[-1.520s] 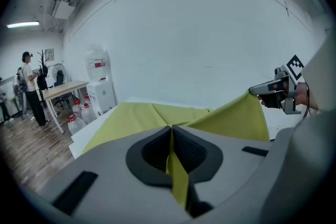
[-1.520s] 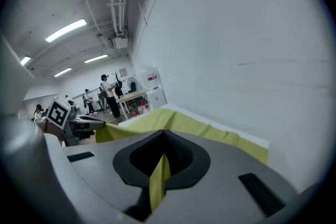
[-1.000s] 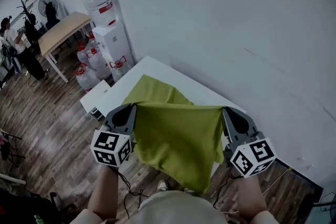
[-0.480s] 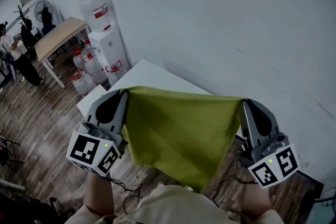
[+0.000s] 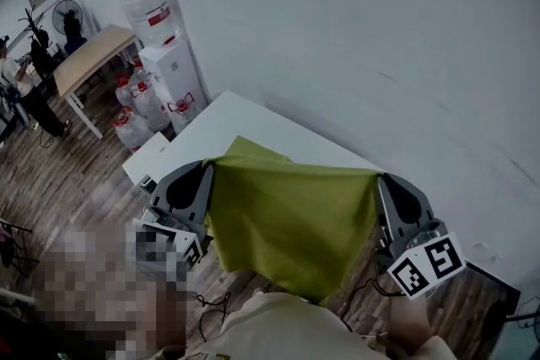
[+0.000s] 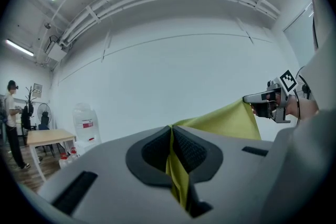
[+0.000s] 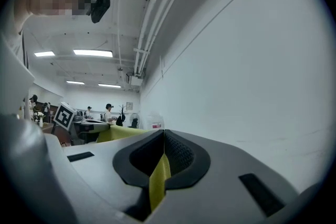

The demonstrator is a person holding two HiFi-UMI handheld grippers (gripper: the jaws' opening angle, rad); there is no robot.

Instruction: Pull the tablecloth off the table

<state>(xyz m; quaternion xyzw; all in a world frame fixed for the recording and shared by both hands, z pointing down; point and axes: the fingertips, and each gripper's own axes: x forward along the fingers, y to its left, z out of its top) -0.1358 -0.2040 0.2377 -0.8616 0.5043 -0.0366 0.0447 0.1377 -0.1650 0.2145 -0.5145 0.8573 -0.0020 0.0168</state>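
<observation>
Two grippers had the olive-green tablecloth [image 5: 291, 219] strung up between them like a banner. The left gripper [image 5: 208, 169] was clamped tight on one top corner. In the left gripper view you could see the fabric pinched between the ribbed pads, jaws pressed together on it, with a strip of cloth running down out of the grip. Same deal with the right gripper [image 5: 379, 179]: jaws squeezed onto the other top corner, and a narrow yellow-green fold caught between the pads in its own view.

The top edge ran pretty much taut from one gripper to the other. The rest hung loose in front of the person, its lowest point just above their shirt. A small hump of the cloth poked up behind that top edge, over the white table [image 5: 245, 118] that sat against the wall. I couldn't tell if that bit was lying on the tabletop or not.

Off to the left there was a water dispenser [image 5: 173, 63] with spare water jugs [image 5: 135, 118] on the wood floor beside it. Further back was a wooden table [image 5: 97, 51], and a person [image 5: 21, 93] stood near a fan [image 5: 63, 13].
</observation>
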